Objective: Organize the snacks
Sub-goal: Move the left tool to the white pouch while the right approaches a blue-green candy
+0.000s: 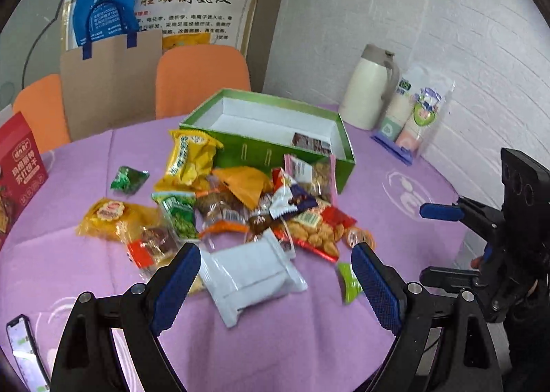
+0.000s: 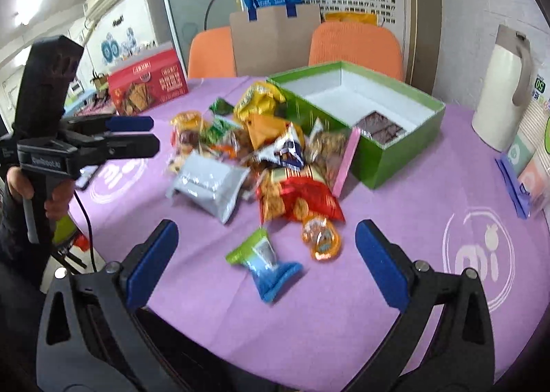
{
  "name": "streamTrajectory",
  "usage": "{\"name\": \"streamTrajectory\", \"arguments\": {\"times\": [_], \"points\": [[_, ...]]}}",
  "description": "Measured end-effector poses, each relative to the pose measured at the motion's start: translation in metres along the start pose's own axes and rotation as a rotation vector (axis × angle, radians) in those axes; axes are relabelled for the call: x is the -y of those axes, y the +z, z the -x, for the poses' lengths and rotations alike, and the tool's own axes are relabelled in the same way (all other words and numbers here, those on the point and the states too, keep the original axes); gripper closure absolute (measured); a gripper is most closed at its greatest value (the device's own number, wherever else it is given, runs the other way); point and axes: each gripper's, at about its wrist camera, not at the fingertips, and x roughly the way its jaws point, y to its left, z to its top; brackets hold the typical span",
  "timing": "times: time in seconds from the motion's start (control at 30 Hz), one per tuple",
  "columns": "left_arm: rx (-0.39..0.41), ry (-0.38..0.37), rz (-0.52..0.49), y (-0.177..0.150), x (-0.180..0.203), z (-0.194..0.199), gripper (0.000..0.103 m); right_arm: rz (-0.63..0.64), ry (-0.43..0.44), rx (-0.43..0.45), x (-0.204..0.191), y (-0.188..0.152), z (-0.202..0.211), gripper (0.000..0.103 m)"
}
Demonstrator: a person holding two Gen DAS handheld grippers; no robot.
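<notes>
A pile of mixed snack packets (image 1: pixel 247 199) (image 2: pixel 275 151) lies on the purple tablecloth in front of an open green box (image 1: pixel 275 158) (image 2: pixel 395 154). One dark brown packet (image 1: pixel 311 144) (image 2: pixel 380 127) lies in the box. My left gripper (image 1: pixel 276 285) (image 2: pixel 151 135) is open, its fingers either side of a silver-white packet (image 1: pixel 251 275) (image 2: pixel 209 182) and just above it. My right gripper (image 2: pixel 266 264) (image 1: pixel 433 244) is open over a green and blue packet (image 2: pixel 264 261) (image 1: pixel 349 280) at the pile's near edge. Neither gripper holds anything.
A cream thermos jug (image 1: pixel 369 86) (image 2: pixel 502 89) and a pack of paper cups (image 1: pixel 412 117) stand right of the box. A red biscuit box (image 1: pixel 19 168) (image 2: pixel 147 82) stands far left. A phone (image 1: pixel 24 347) lies near the table edge. Orange chairs (image 1: pixel 202 79) are behind the table.
</notes>
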Motion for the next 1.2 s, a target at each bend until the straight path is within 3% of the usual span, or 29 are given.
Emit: {"name": "streamTrajectory", "arguments": {"times": [0.1,0.23,0.37,0.53,0.63,0.77,0.93,1.0,1.2], "points": [[-0.045,-0.062,-0.041,-0.007,-0.004,-0.011,0.012,0.045,-0.014,-0.04,-0.001,-0.013,-0.012,0.001],[-0.077,-0.12,-0.117,0.003,-0.005,-0.028,0.012,0.082,0.016,-0.064,-0.003,-0.016,-0.029,0.006],[-0.159,-0.179,-0.169,0.014,-0.004,-0.06,0.012,0.114,0.039,-0.084,-0.006,-0.019,-0.043,0.009],[-0.26,-0.097,-0.152,0.004,-0.011,-0.093,0.012,0.082,0.076,-0.141,-0.005,-0.027,-0.055,0.031],[-0.282,-0.117,-0.119,-0.016,-0.017,-0.083,0.012,0.071,0.104,-0.175,-0.009,-0.036,-0.056,0.036],[-0.251,-0.057,-0.124,-0.034,-0.009,-0.069,0.012,0.095,0.096,-0.176,-0.017,-0.041,-0.055,0.036],[-0.249,0.017,-0.039,-0.026,-0.006,-0.074,0.012,0.031,0.07,-0.174,-0.014,-0.035,-0.059,0.036],[-0.251,0.028,-0.057,-0.026,-0.002,-0.079,0.019,0.026,0.045,-0.172,-0.014,-0.035,-0.059,0.036],[-0.253,0.033,-0.041,-0.024,-0.004,-0.081,0.027,-0.007,0.031,-0.173,-0.008,-0.035,-0.061,0.047]]}}
